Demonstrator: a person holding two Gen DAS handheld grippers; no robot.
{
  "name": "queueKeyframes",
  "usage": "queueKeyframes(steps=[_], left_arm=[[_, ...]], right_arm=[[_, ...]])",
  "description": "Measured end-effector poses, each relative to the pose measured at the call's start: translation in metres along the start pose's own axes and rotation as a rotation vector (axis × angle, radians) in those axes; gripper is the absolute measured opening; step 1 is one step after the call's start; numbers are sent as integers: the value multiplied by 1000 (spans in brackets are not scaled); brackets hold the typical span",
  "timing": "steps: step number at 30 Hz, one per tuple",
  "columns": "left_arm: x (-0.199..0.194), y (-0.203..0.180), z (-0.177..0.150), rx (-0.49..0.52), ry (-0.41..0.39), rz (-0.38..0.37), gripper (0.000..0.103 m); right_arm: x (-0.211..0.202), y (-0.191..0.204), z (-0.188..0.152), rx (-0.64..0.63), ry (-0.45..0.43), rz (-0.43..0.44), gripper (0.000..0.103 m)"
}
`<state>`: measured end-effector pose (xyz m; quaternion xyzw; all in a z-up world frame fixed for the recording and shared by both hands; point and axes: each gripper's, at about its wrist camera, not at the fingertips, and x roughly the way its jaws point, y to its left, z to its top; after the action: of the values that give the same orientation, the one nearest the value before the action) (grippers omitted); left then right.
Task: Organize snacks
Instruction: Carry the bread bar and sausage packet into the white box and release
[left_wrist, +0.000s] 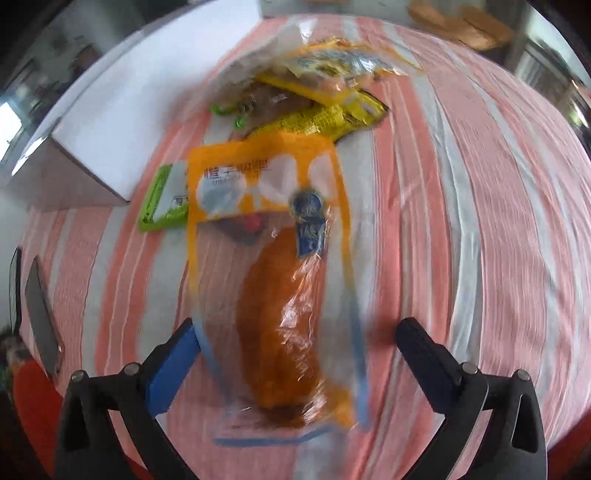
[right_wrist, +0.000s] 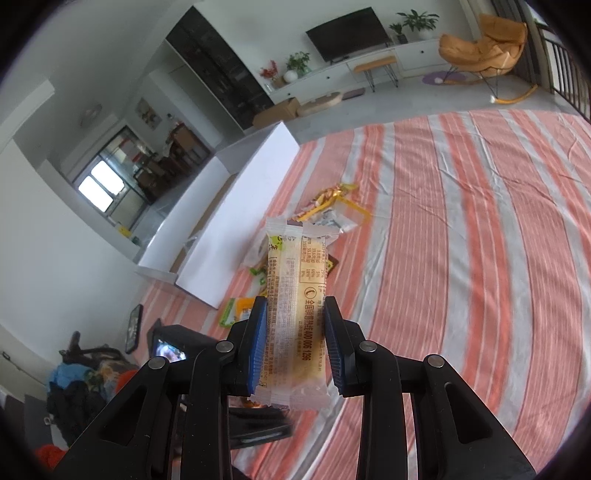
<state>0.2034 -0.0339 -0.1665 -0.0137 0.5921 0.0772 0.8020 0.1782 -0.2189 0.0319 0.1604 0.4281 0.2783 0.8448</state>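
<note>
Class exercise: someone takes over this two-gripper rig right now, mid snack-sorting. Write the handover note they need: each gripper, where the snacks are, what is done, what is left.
Left gripper: open, jaws either side of the orange sausage pack on the striped cloth; not gripped.
Right gripper: shut on the pale bar packet, held above the cloth.
Still loose: a yellow snack pile and a green packet beside the white box.
Done: cannot tell whether anything is in the box.
Left: place the bar, grip the sausage pack, clear the rest.
</note>
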Motion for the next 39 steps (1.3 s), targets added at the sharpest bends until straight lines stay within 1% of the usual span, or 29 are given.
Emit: queueKeyframes(steps=[1,2,3,4,5,6,7,8,9,10,11,13,14,16,17,20,21,23,25,26,27,28,30,32,35,36,37,38,39], left_arm=[[5,-1,3,-35,7,-8,103],[14,3,5,-75,30,-48,103],[17,8,6,-82,31,-64,103],[20,9,6,-49,33,-72,102],[21,9,2,-3,13,-83,94],[16,13,-3,30,-21,-92,68],[13,15,-6,79,-44,-114,63],[10,18,-8,111,-58,-128,53],[10,24,-9,126,-66,-145,50],[11,29,-12,132,-63,-173,49],[13,39,-13,104,-60,-223,47],[12,55,-4,62,-80,-309,36],[12,62,-3,41,-75,-356,36],[12,78,-5,-4,-86,-409,36],[14,80,-1,-5,-85,-419,36],[22,83,-5,-4,-77,-407,35],[17,90,-5,-12,-75,-424,35],[-1,102,-11,-46,-88,-489,35],[-24,112,-13,-63,-119,-528,35],[-38,121,-6,-77,-156,-549,35],[-59,137,-11,-83,-175,-559,35],[-75,152,1,-98,-218,-573,35],[-94,176,19,-118,-267,-569,36],[-109,206,46,-142,-321,-515,36],[-115,252,92,-183,-379,-368,39],[-113,262,104,-193,-384,-324,45],[-106,278,122,-209,-386,-252,48],[-102,287,130,-221,-386,-209,59],[-97,293,139,-235,-386,-169,65]], right_arm=[[-2,-2,1,2,-4,3,31],[-3,-3,1,5,-6,3,31],[-4,-4,2,8,-6,3,31],[-6,-6,2,10,-7,2,31],[-8,-8,3,12,-10,0,31],[-11,-9,4,11,-12,-1,31],[-15,-9,5,6,-19,-3,31],[-17,-10,6,3,-22,-6,31],[-18,-11,6,3,-25,-7,31],[-20,-12,8,6,-27,-7,31],[-20,-13,8,7,-27,-7,31],[-19,-14,9,16,-27,-7,31],[-18,-13,10,20,-25,-4,31],[-17,-11,10,21,-21,2,31],[-16,-8,11,15,-16,-2,31],[-9,1,13,-1,0,-4,31],[-7,3,14,0,4,-2,31],[-2,10,17,-1,10,11,31],[2,17,20,-6,16,18,31],[4,20,21,-8,21,25,31],[7,24,23,-10,27,31,31],[12,30,28,-13,35,44,31],[21,41,37,-14,43,58,31],[34,63,54,-21,44,104,31],[65,110,80,-73,51,177,31],[77,125,86,-90,57,196,31],[92,142,93,-101,64,215,31],[113,162,100,-110,78,242,33],[125,172,103,-112,89,259,38]])
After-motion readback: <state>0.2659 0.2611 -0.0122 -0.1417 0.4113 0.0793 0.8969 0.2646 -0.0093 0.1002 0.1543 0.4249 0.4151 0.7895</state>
